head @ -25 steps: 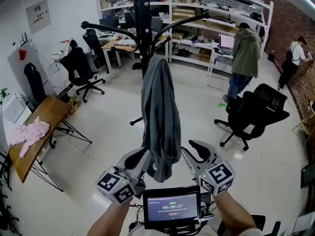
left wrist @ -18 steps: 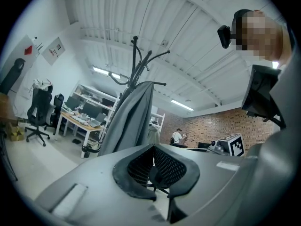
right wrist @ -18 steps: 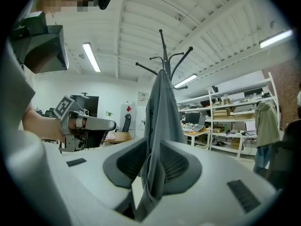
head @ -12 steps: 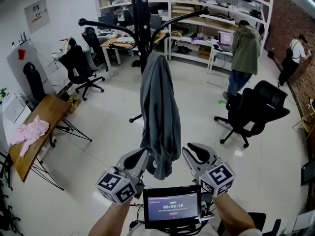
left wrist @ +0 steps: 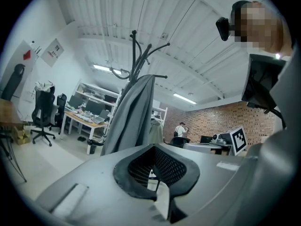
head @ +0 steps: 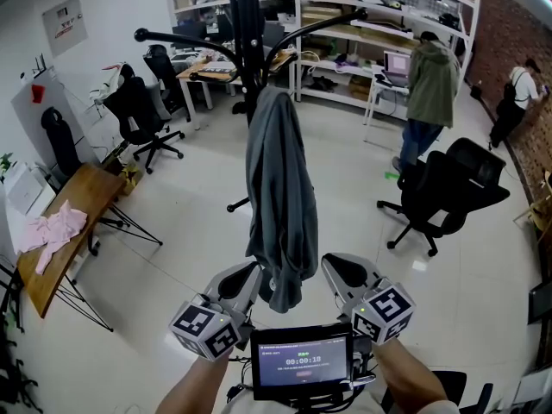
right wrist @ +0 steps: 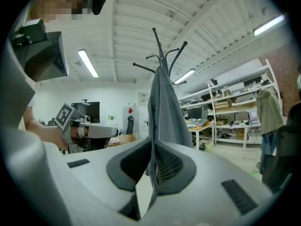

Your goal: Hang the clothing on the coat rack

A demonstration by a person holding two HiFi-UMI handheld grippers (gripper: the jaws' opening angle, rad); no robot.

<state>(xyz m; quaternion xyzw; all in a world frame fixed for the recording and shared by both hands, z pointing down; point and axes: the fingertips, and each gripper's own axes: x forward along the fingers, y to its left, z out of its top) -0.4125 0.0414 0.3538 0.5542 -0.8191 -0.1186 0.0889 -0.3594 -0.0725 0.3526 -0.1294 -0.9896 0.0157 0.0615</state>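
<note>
A grey garment (head: 278, 188) hangs from a hook of the black coat rack (head: 246, 24) and reaches down between my two grippers. My left gripper (head: 244, 276) is shut and empty, just left of the hem. My right gripper (head: 338, 270) sits just right of the hem; its jaws have just been closing and now stand almost together. In the left gripper view the left gripper (left wrist: 153, 147) points at the garment (left wrist: 131, 117) and the rack (left wrist: 138, 51). In the right gripper view the right gripper (right wrist: 151, 142) lines up with the garment (right wrist: 164, 112), whose grey shows through the thin slit.
A black office chair (head: 440, 197) stands to the right, with a person in a green jacket (head: 429, 93) behind it. A wooden table (head: 78, 205) with a pink cloth (head: 52, 231) is on the left. More chairs (head: 138, 119) and shelves (head: 371, 24) line the back.
The right gripper's jaws look closer together than a second ago. The garment still hangs on the rack, and the left gripper has stayed put.
</note>
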